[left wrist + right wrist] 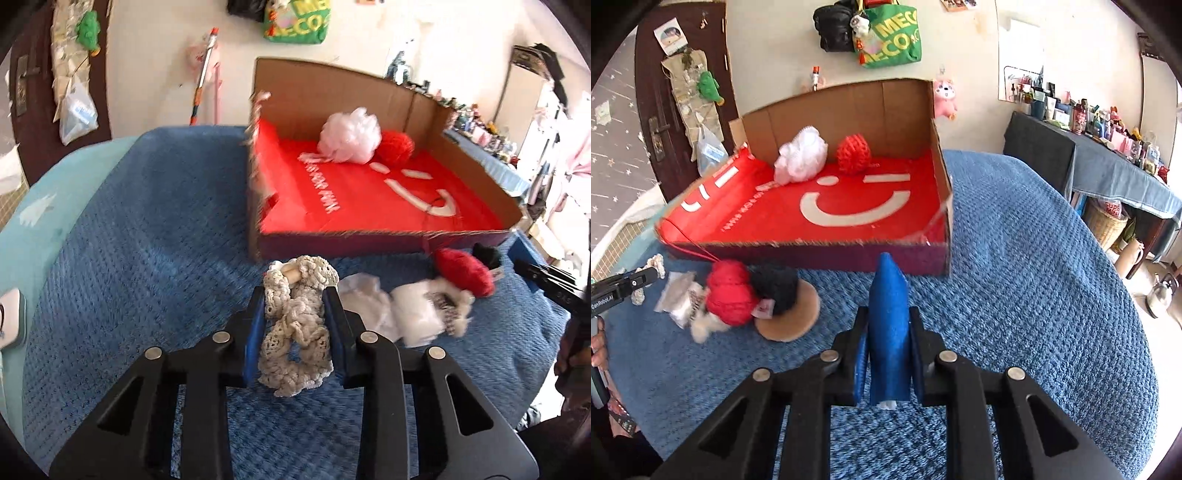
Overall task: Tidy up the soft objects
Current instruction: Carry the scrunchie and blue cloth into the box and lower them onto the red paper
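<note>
My left gripper is shut on a beige crocheted piece held above the blue blanket. My right gripper is shut on a blue soft object. A cardboard box with a red smiley lining holds a white fluffy ball and a red yarn ball. In front of the box lie a red yarn ball, a black soft object, a white bundle and a tan round pad.
The blue blanket covers the surface. A side table crowded with bottles stands at the right. A dark door and hanging bags are on the far wall. A kettle sits on the floor.
</note>
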`<action>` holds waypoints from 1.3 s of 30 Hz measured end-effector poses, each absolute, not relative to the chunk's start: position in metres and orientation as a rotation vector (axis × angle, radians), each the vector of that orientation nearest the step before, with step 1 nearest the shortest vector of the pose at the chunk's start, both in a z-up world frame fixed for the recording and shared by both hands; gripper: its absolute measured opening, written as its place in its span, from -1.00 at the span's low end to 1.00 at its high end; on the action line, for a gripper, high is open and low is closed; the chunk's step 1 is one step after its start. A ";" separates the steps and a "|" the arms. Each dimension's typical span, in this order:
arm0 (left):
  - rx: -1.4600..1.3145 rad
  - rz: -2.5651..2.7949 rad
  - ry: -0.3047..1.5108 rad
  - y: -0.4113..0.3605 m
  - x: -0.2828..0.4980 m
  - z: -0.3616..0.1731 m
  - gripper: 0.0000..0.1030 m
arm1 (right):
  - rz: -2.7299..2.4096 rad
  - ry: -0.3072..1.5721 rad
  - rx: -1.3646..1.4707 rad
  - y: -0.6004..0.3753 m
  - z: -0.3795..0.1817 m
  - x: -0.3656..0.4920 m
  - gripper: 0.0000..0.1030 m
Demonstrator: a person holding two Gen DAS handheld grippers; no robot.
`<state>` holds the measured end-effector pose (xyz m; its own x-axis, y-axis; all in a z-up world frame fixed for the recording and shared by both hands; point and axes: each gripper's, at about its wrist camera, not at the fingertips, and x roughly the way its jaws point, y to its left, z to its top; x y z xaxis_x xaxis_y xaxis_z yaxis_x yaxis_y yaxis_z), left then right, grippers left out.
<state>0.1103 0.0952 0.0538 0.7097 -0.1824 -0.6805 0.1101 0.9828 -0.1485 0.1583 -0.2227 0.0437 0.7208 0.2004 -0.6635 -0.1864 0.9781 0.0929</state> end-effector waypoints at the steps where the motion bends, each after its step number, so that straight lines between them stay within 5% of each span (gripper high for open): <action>1: -0.093 -0.169 0.752 0.093 0.109 0.058 -0.44 | 0.217 0.730 0.023 -0.222 0.046 0.157 -0.59; 22: -0.073 -0.230 0.654 0.077 0.109 0.098 -0.44 | 0.261 0.659 0.014 -0.208 0.081 0.171 -0.58; 39: 0.029 -0.309 0.825 0.041 0.265 0.115 -0.44 | 0.191 0.792 -0.185 -0.156 0.096 0.323 -0.55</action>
